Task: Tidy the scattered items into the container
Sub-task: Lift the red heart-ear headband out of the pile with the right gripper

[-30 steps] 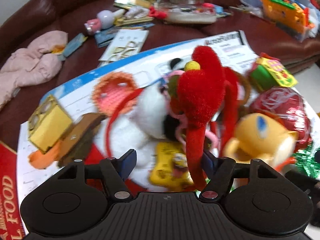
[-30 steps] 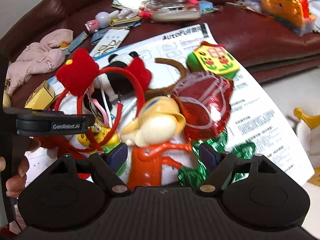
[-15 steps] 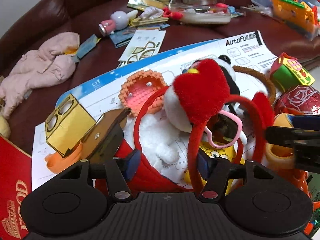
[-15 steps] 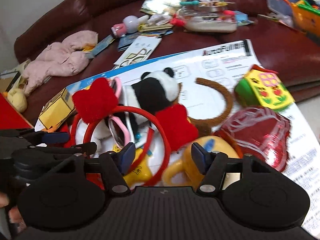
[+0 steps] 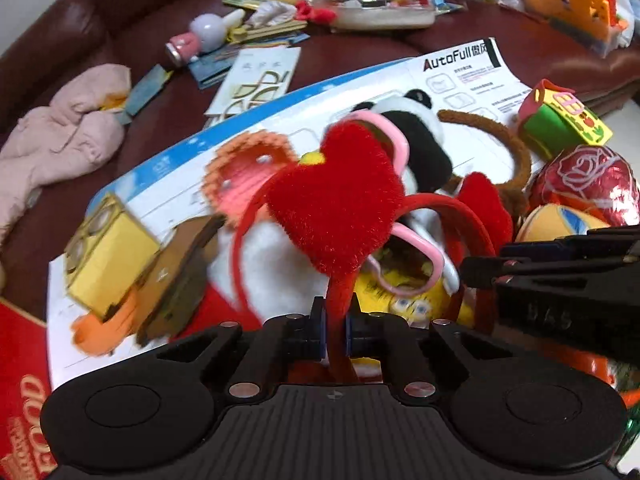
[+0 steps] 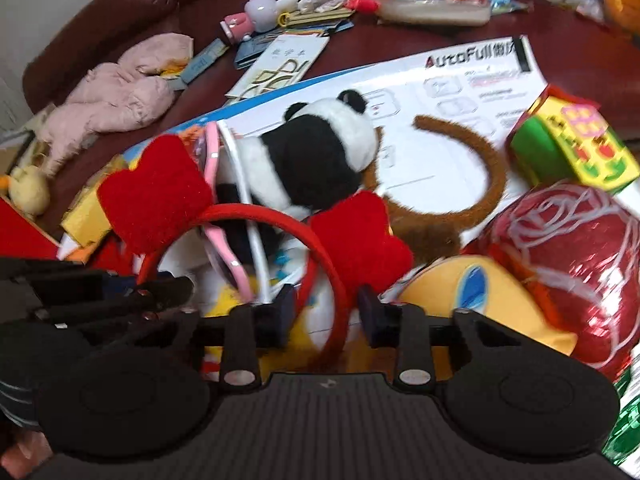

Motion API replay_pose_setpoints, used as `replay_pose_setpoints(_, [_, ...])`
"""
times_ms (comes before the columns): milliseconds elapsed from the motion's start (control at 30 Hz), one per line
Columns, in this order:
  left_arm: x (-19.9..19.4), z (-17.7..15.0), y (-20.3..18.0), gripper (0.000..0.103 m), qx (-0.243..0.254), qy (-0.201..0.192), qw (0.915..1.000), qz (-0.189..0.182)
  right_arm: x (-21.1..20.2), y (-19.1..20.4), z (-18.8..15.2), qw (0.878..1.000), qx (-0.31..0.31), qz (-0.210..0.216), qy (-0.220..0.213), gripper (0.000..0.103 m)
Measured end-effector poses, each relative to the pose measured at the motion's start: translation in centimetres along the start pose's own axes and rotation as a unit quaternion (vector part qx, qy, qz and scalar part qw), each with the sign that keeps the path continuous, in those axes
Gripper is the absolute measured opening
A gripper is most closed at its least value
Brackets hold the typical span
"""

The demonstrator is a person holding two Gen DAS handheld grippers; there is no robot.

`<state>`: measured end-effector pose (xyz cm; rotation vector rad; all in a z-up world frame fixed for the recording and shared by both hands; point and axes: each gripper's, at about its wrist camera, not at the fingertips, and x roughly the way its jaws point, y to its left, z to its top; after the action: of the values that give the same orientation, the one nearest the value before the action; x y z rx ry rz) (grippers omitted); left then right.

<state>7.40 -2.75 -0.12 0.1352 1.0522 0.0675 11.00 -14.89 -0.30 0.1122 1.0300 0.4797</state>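
Observation:
A red plush headband with two heart ears [image 5: 340, 200] lies on top of a toy pile on a white printed sheet [image 5: 460, 76]. My left gripper [image 5: 335, 332] is shut on one end of its band, just below a heart. In the right wrist view the band [image 6: 320, 240] arches over a panda plush [image 6: 316, 148] and pink glasses [image 6: 216, 168]. The band's other side runs between the pads of my right gripper [image 6: 326, 316]. Those jaws are closing, with a gap still showing on both sides of the band. The left gripper [image 6: 100, 292] shows at that view's left edge.
Around the headband lie a brown headband [image 6: 480, 184], a red foil heart [image 6: 572, 264], a yellow-headed toy [image 6: 472, 296], a green and yellow house box [image 6: 576, 140] and a yellow block [image 5: 104, 256]. Pink cloth [image 5: 60, 140], booklets and trays litter the brown sofa behind. A red printed box [image 5: 20, 380] sits at the left.
My left jaws have closed onto the headband's band. The right gripper has slid left and down over the other side of the band, and its jaws have narrowed.

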Motion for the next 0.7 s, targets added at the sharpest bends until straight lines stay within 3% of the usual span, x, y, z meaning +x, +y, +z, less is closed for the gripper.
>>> replay_pose_setpoints(333, [-1.5,-5.3,5.9,0.004,-0.092,0.059,0.9939,-0.016,-0.4,2.9,-3.6,0.999,-0.017,0.043,0.026,0.035])
replay_pose_setpoints(600, [-0.4,-7.4,7.0,0.004,-0.111,0.079,0.9904,-0.023,0.2,4.5,-6.1,0.998,-0.018,0.047,0.046,0.036])
replay_pose_setpoints(667, [-0.3,-7.7,7.2,0.008,-0.110,0.082,0.9902,-0.028,0.6,4.8,-6.5,0.998,-0.018,0.044,0.050,0.036])
replay_pose_setpoints(700, [-0.3,-7.8,7.2,0.026,-0.108,0.081,0.9905,-0.028,0.8,4.9,-6.8,0.998,-0.018,0.043,0.049,0.035])
